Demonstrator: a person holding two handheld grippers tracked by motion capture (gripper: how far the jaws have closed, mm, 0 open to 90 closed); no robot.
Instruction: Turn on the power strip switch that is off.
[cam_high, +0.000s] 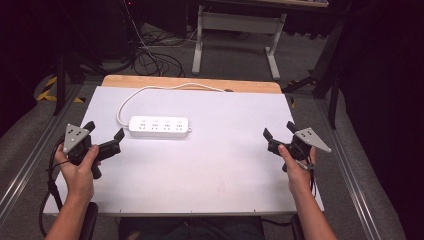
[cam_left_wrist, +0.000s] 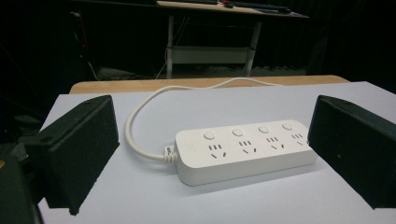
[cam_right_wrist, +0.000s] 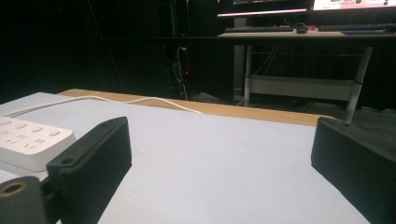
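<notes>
Black jaws are seen spread wide on the left hand-held gripper, with nothing between them; it is gripped by the left hand near the left edge of the worktop, and a grey three-cornered plate is carried on top of it. In the left gripper view, the jaws of this hand-held gripper are shown framing the white power strip from a short way off, without contact.

At the opposite side, the right hand-held gripper is held by the right hand close to the right edge of the worktop, its jaws likewise parted wide and empty. In the right gripper view, bare white surface is seen between the jaws of this hand-held gripper, and one end of the power strip is caught at the left margin.

The power strip is laid flat on the worktop, left of centre and toward the far half, just beside the left hand-held gripper and well apart from the right one. Four sockets, each with a round button, are shown on its top face. A white cable is led from its left end in a loop toward the far wooden edge of the worktop.
</notes>
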